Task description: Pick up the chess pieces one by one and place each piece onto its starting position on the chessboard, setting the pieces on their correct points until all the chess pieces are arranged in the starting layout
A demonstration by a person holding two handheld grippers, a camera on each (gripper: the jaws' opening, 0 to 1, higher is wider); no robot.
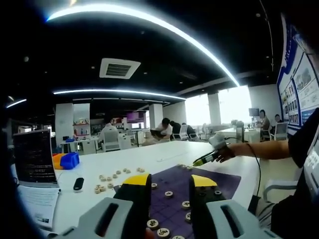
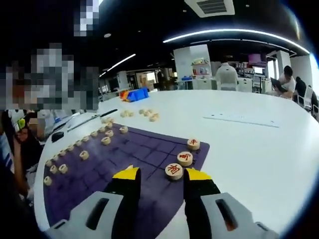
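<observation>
One purple chessboard (image 2: pixel 144 154) lies on one white counter (image 2: pixel 259 149). In the right gripper view, three chess pieces with red characters (image 2: pixel 185 158) sit along the board's near-right edge, and roughly eleven plain-looking pieces (image 2: pixel 83 155) line its far-left side; the small ones at the rim blur together, so that count may be off by one or two. A loose cluster (image 2: pixel 148 114) of perhaps eight more lies off the board on the counter. In the left gripper view, one laptop (image 1: pixel 34 158), one dark remote-like object (image 1: pixel 79 183) and one blue bin (image 1: pixel 70 160) stand on the counter. Two grippers: left gripper (image 1: pixel 169 184), right gripper (image 2: pixel 158 175).
</observation>
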